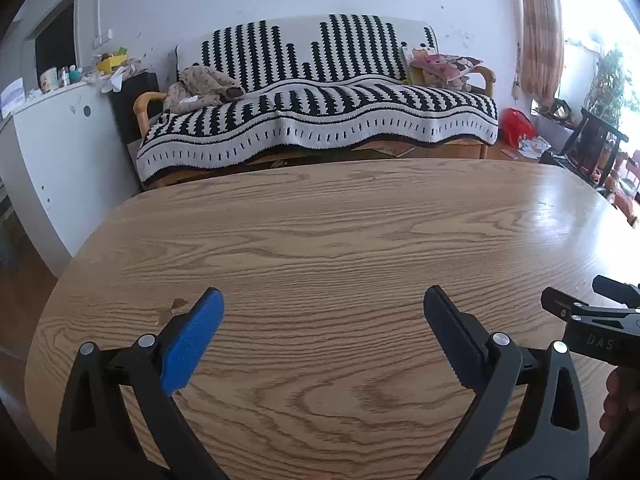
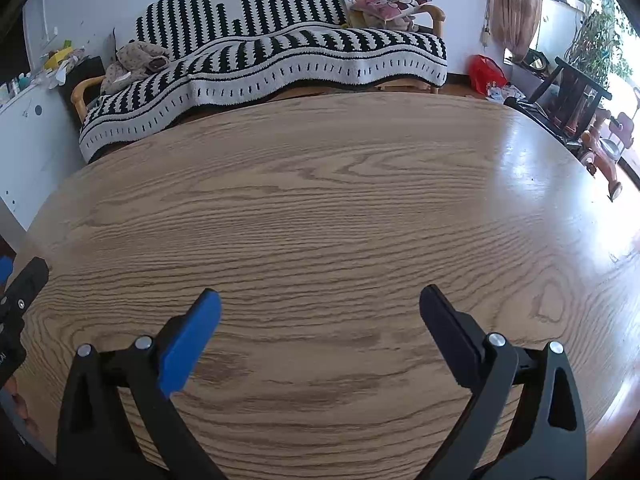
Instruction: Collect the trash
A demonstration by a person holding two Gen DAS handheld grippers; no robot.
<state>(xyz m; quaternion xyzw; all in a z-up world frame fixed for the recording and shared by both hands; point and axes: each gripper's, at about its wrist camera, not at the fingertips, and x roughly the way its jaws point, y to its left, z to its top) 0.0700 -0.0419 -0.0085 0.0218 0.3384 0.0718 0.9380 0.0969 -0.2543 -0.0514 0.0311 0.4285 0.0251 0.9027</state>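
My left gripper (image 1: 324,300) is open and empty above the bare wooden table (image 1: 320,216). My right gripper (image 2: 320,300) is open and empty above the same table (image 2: 320,184). Each has one blue pad and one black pad. The right gripper's body also shows at the right edge of the left wrist view (image 1: 592,320). The left gripper's body shows at the left edge of the right wrist view (image 2: 16,304). No trash lies on the table in either view.
A sofa with a black-and-white striped blanket (image 1: 320,92) stands beyond the table's far edge. A white cabinet with clutter on top (image 1: 60,128) is at the left. A red bag (image 1: 518,126) and scattered papers lie on the floor at the right, near a dark chair (image 2: 576,92).
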